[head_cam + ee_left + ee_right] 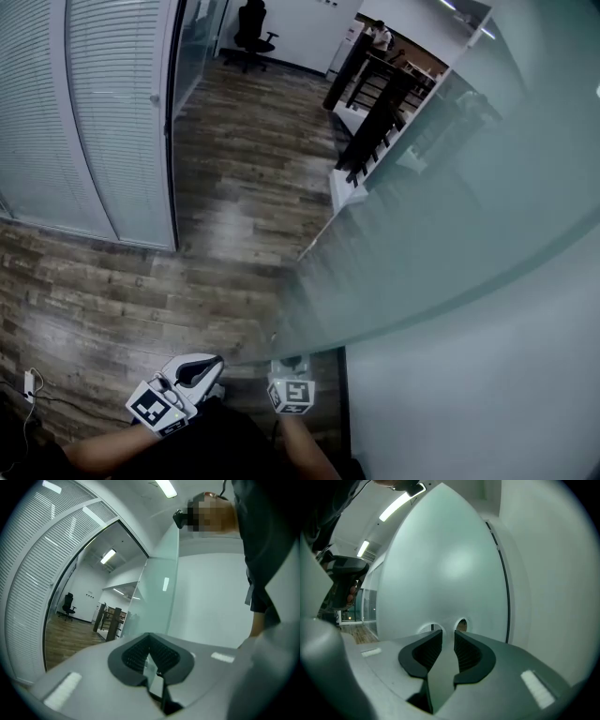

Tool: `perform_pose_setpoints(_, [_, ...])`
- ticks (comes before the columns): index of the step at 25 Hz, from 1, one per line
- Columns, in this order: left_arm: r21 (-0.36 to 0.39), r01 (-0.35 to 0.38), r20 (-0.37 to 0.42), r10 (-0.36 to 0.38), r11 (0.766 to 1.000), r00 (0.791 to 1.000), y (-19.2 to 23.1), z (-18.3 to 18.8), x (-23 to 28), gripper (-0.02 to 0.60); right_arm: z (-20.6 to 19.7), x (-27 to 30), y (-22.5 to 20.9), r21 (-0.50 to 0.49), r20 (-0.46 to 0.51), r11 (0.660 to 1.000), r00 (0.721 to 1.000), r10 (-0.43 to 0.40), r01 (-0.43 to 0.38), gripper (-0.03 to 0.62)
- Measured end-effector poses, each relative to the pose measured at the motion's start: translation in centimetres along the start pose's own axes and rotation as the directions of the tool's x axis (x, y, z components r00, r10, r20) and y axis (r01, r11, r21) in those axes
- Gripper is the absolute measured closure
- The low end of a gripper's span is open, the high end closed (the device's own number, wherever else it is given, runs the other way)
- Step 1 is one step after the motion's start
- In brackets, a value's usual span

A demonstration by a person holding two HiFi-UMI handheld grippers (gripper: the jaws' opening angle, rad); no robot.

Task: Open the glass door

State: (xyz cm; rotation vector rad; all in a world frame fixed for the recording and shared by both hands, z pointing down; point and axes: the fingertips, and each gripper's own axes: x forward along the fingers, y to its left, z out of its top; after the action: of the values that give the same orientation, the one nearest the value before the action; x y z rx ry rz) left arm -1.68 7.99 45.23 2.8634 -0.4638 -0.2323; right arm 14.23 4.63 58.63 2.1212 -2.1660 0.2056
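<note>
Nearest the lens, the left gripper [192, 375] and right gripper [289, 386] sit side by side at the bottom edge of the head view, each bearing a marker cube [150, 408] with square black-and-white patterns. Left gripper fingers [136, 653] are together, with nothing between them. Right gripper fingers [425, 651] stand apart with an empty gap, pointing at the door [441, 206]. This frosted glass pane stands just ahead of the right gripper and runs from there toward the top right corner of the head view; two round holes [461, 625] pierce it just beyond the right fingertips. A white wall [487, 375] adjoins the door on the right. Dark wood-plank floor [244, 169] covers the room. White slatted blinds [103, 112] line the left side. A black office chair [251, 33] stands at the far end, with dark railings [375, 103] to its right. A small white plug [30, 382] lies on the floor at the lower left.
</note>
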Motion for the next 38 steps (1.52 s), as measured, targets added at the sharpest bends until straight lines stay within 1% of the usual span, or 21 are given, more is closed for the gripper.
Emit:
perform_pose_setpoints(1, [-0.002, 0.007, -0.007, -0.007, 1.000, 1.000, 0.0, -0.3, -0.1, 0.581, -0.2, -0.5, -0.5, 0.004, -0.007, 1.000, 1.000, -0.016, 0.016, 0.501])
perform_pose_setpoints(3, [-0.006, 0.018, -0.052, -0.018, 1.000, 0.999, -0.1, -1.0, -0.6, 0.581, -0.2, -2.0, -1.6, 0.015, -0.021, 0.998, 0.998, -0.064, 0.065, 0.480])
perform_pose_setpoints(6, [-0.027, 0.058, -0.071, -0.059, 0.998, 0.996, -0.9, -1.2, -1.2, 0.581, 0.1, -5.3, -3.2, 0.023, -0.027, 0.988, 0.988, -0.150, 0.151, 0.480])
perform_pose_setpoints(9, [-0.058, 0.082, -0.084, -0.087, 0.995, 0.993, -0.9, -1.0, -1.7, 0.581, 1.0, -9.5, -3.5, 0.032, -0.003, 0.974, 0.974, -0.225, 0.225, 0.480])
perform_pose_setpoints(11, [-0.061, 0.105, -0.088, -0.110, 0.993, 0.990, -1.2, -0.5, -2.1, 0.581, 2.1, -12.2, -2.9, 0.057, 0.026, 0.962, 0.963, -0.267, 0.266, 0.480])
perform_pose_setpoints(14, [-0.068, 0.147, -0.098, -0.154, 0.987, 0.983, -2.1, -0.4, -2.3, 0.581, 4.4, -14.5, -1.1, 0.043, 0.082, 0.959, 0.956, -0.282, 0.279, 0.475])
perform_pose_setpoints(17, [-0.094, 0.193, -0.110, -0.203, 0.977, 0.973, -3.5, -0.9, -2.1, 0.581, 6.9, -15.0, 0.6, 0.004, 0.123, 0.963, 0.956, -0.267, 0.268, 0.458])
perform_pose_setpoints(19, [-0.103, 0.223, -0.113, -0.234, 0.969, 0.966, -4.6, -1.0, -2.1, 0.581, 8.2, -15.4, 1.0, 0.001, 0.137, 0.958, 0.949, -0.284, 0.287, 0.456])
perform_pose_setpoints(23, [-0.130, 0.258, -0.116, -0.273, 0.957, 0.955, -6.3, -1.7, -2.4, 0.581, 10.6, -15.9, 0.3, 0.011, 0.159, 0.936, 0.924, -0.348, 0.351, 0.448])
perform_pose_setpoints(25, [-0.138, 0.270, -0.121, -0.287, 0.953, 0.950, -7.0, -2.1, -2.5, 0.581, 11.9, -16.2, -0.8, 0.028, 0.160, 0.918, 0.905, -0.395, 0.396, 0.456])
perform_pose_setpoints(27, [-0.144, 0.280, -0.126, -0.298, 0.949, 0.946, -7.5, -2.5, -2.6, 0.581, 12.6, -16.4, -2.1, 0.065, 0.145, 0.891, 0.879, -0.453, 0.449, 0.482])
perform_pose_setpoints(28, [-0.147, 0.283, -0.124, -0.302, 0.948, 0.945, -7.6, -2.7, -2.7, 0.581, 12.6, -16.6, -2.6, 0.083, 0.130, 0.879, 0.869, -0.477, 0.470, 0.484])
perform_pose_setpoints(29, [-0.149, 0.286, -0.118, -0.304, 0.947, 0.945, -7.8, -3.0, -2.8, 0.581, 12.5, -16.7, -2.9, 0.090, 0.112, 0.869, 0.863, -0.493, 0.486, 0.518])
perform_pose_setpoints(31, [-0.152, 0.277, -0.134, -0.297, 0.949, 0.945, -8.2, -4.1, -3.0, 0.581, 12.3, -17.1, -3.3, 0.067, 0.071, 0.863, 0.860, -0.506, 0.502, 0.533])
perform_pose_setpoints(34, [-0.128, 0.260, -0.183, -0.281, 0.957, 0.942, -9.0, -5.7, -2.3, 0.581, 12.2, -18.0, -4.2, 0.056, 0.033, 0.871, 0.871, -0.490, 0.488, 0.531])
perform_pose_setpoints(36, [-0.083, 0.265, -0.192, -0.276, 0.961, 0.942, -9.3, -5.9, -1.1, 0.581, 12.2, -18.3, -4.8, 0.076, 0.019, 0.866, 0.868, -0.496, 0.493, 0.533])
perform_pose_setpoints(38, [-0.042, 0.265, -0.184, -0.268, 0.963, 0.946, -9.7, -6.3, 0.1, 0.581, 11.9, -18.2, -5.2, 0.087, 0.018, 0.861, 0.863, -0.505, 0.502, 0.537])
